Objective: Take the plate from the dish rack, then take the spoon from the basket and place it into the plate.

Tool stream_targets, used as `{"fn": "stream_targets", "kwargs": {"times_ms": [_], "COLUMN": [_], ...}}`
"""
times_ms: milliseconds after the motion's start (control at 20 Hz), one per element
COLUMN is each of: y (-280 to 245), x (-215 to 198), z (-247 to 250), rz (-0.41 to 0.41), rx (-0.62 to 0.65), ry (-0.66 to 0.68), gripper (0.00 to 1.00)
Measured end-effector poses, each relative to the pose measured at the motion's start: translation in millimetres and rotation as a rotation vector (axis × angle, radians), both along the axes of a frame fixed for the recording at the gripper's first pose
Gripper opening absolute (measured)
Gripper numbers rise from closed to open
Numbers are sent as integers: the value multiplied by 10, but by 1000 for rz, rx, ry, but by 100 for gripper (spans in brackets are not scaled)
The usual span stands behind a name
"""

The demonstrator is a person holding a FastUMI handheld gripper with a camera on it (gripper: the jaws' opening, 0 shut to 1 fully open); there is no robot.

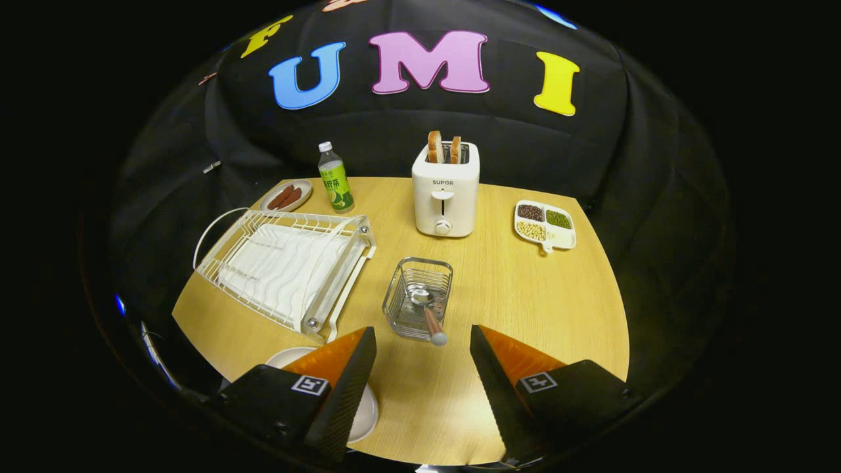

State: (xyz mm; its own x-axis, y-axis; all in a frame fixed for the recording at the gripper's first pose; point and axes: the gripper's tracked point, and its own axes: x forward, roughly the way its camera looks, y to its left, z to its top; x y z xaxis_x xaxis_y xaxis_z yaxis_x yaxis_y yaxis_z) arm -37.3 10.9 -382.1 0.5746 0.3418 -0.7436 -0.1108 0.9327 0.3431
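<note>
Gripper view: wooden-handled spoon, fingers apart.

White plate, orange-black tongs

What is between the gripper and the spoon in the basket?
Only bare wooden table. In the gripper view, the open gripper sits just short of the wooden-handled metal spoon in the wire basket.
</note>
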Motion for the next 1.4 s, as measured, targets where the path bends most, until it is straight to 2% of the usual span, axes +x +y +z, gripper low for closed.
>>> {"fn": "stream_targets", "kwargs": {"times_ms": [150,400,450,600,650,800,1000,1150,1400], "y": [73,172,170,187,190,187,123,122,-39], "x": [118,184,174,143,130,119,123,114,117], "z": [-168,-340,-367,-455,-473,-448,-435,-282,130], "rz": [5,-1,-1,2,-7,-39,-58,-81,-99], "rx": [6,23,17,16,23,50,4,53,65], "ry": [24,67,72,105,122,150,146,143,74], "gripper": [82,55,53,27,22,15,11,11,11]}}
